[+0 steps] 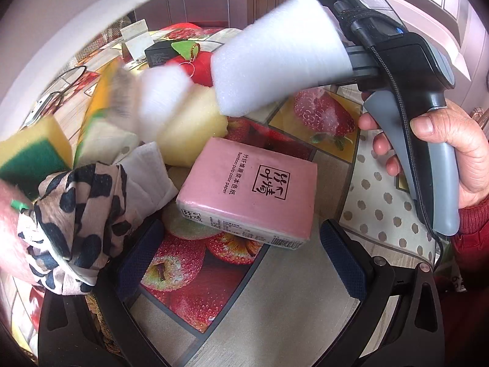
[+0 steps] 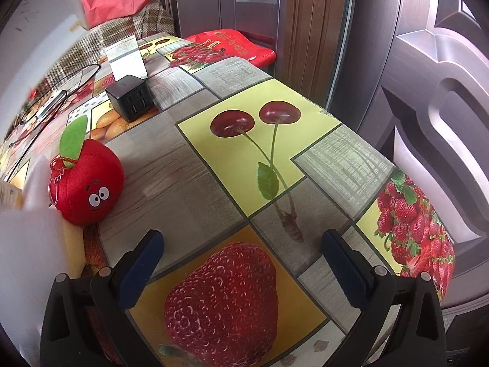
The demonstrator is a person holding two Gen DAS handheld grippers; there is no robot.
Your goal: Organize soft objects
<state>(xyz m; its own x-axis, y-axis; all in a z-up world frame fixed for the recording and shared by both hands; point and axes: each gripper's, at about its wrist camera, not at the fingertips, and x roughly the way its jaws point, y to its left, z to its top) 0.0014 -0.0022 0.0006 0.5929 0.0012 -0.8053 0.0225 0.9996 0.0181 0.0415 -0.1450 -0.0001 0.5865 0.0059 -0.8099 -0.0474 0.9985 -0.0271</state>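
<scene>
Your left gripper (image 1: 241, 263) sits with its jaws wide apart and nothing between them, just over the fruit-print tablecloth (image 1: 275, 321). The pink tissue pack (image 1: 249, 191) lies flat right ahead of the fingertips, and the leopard-print cloth (image 1: 71, 223) bunches just outside your left finger. Further ahead and to the left the soft things are heaped: a green-and-yellow sponge (image 1: 33, 150), a pale yellow sponge (image 1: 189, 122) and a folded white cloth (image 1: 146, 174).

Your right gripper (image 2: 243, 260) is also spread and empty in its own view, over bare cloth, with the red plush apple (image 2: 87, 183) ahead and left of its left finger. In the left view, though, a white foam block (image 1: 275, 61) is blurred beside the nose of your right tool (image 1: 397, 61); whether it is being carried, falling or just overlapping I cannot tell.

This looks like the gathering step, with the pile half built. My guess is the tissue pack comes next: push the left tool forward so the fingers straddle the short sides, then squeeze lightly, since it will give.

The heap's far side is streaked by motion, the sponge at the left edge is cut off, and what lies under the cloth is hidden
</scene>
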